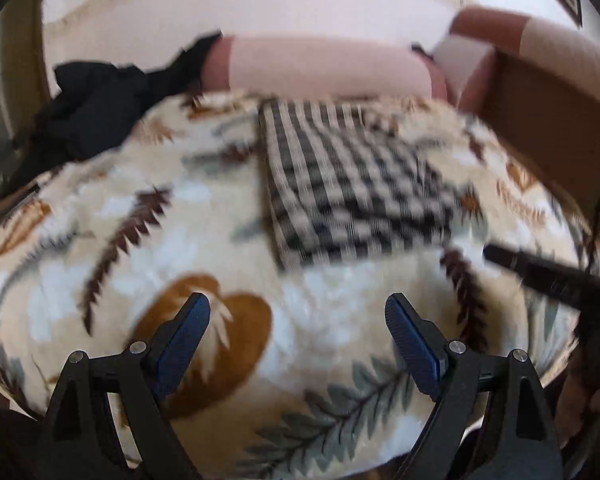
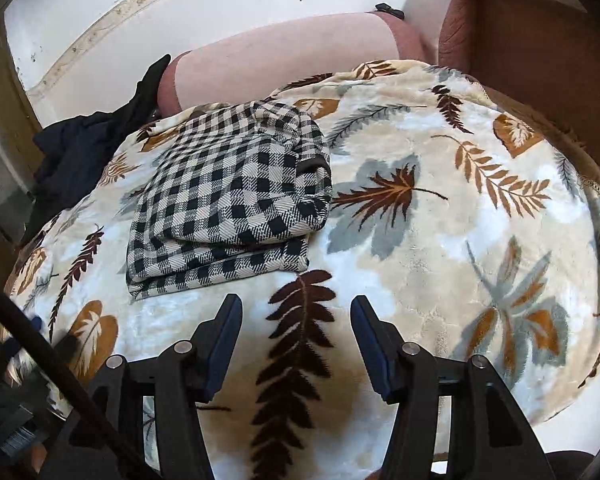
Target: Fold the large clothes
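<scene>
The black-and-cream checked garment (image 2: 236, 200) lies folded on the leaf-patterned fleece blanket (image 2: 440, 280) toward its far edge; left tool (image 1: 298, 318) and right tool (image 2: 296, 318) hover released, empty, apparently done with it.

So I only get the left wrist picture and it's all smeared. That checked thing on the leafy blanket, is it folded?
Observer: Yes. The right wrist view is sharp: the checked garment lies folded in stacked layers on the leaf-print blanket.
Operator: Is the other gripper holding it?
Observer: No. The right gripper is open, with only blanket between its fingers.
Operator: Anything left to fold?
Observer: A dark garment lies crumpled at the blanket's far left edge, unfolded.
</scene>
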{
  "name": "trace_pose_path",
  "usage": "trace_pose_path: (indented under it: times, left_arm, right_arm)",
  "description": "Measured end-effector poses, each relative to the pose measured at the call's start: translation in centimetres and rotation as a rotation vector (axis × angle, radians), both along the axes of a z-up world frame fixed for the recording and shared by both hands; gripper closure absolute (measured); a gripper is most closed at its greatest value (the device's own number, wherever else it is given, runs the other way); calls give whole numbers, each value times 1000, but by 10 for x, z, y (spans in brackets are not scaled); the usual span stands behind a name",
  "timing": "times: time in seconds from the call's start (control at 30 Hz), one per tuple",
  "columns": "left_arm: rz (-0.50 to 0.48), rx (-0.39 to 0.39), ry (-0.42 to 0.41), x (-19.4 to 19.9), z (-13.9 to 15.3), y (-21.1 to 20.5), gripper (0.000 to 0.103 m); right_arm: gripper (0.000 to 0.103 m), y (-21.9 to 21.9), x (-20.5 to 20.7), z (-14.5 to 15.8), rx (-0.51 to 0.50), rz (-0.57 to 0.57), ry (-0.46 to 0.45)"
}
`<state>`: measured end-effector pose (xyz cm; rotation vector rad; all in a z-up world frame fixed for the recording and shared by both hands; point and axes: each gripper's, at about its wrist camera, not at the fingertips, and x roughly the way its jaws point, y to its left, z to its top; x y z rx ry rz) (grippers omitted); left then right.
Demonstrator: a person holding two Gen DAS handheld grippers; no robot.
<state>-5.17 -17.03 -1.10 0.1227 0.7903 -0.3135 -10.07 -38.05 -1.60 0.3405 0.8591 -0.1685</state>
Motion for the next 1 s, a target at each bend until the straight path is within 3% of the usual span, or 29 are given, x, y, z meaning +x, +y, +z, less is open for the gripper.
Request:
trace_pose_path:
  times: [0.13, 0.37, 0.57, 0.77, 1.0]
  left_arm:
    - [28, 51, 47, 9, -25, -4, 14]
    - [77, 35, 194, 33, -56, 6, 14]
    - [70, 61, 179, 33, -61, 3, 14]
    - [46, 90, 185, 36, -68, -4, 2]
    - [50, 80, 177, 35, -65, -1, 0]
  right_arm:
    - [41, 3, 3, -1, -4, 14, 0]
    - [40, 13, 6, -3, -26, 43, 6]
    - [40, 16, 9, -5, -18, 50, 12]
    - [40, 17, 10, -6, -20, 48, 15]
    - [39, 22, 9, -5, -89, 39, 13]
